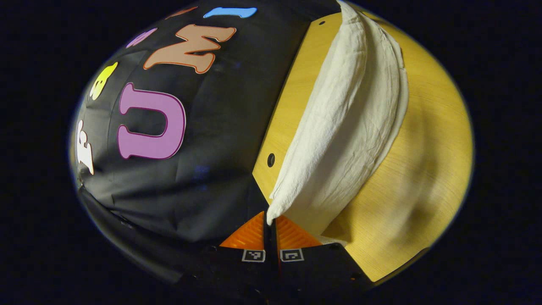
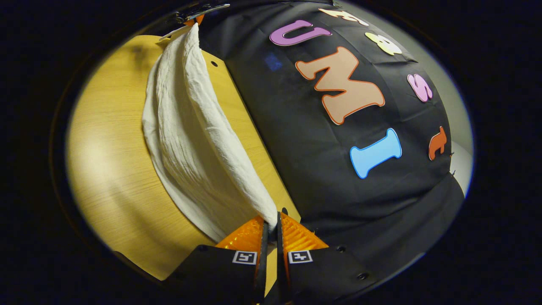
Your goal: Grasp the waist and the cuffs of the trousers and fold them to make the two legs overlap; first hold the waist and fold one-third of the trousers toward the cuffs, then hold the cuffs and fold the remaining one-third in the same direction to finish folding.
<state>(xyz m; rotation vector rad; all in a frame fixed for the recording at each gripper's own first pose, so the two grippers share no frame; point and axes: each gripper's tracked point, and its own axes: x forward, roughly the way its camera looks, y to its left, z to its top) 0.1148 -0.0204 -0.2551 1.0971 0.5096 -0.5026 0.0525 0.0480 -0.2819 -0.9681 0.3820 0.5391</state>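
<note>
Cream-white trousers [image 1: 351,127] stretch as a long band over the wooden table [image 1: 423,169], lifted along one edge. In the left gripper view, my left gripper [image 1: 271,222] is shut on one end of the fabric, which rises away from the fingertips. In the right gripper view, the trousers [image 2: 190,144] run from my right gripper [image 2: 271,224], shut on the near end, up to the left gripper [image 2: 192,17] far off at the top, which pinches the other end. Which end is the waist or the cuffs I cannot tell.
The table's far edge [image 1: 279,123] has small round holes [image 1: 271,160] and meets the black cloth wall [image 2: 338,169]. Bare wood [image 2: 110,169] lies on the side of the trousers away from the wall.
</note>
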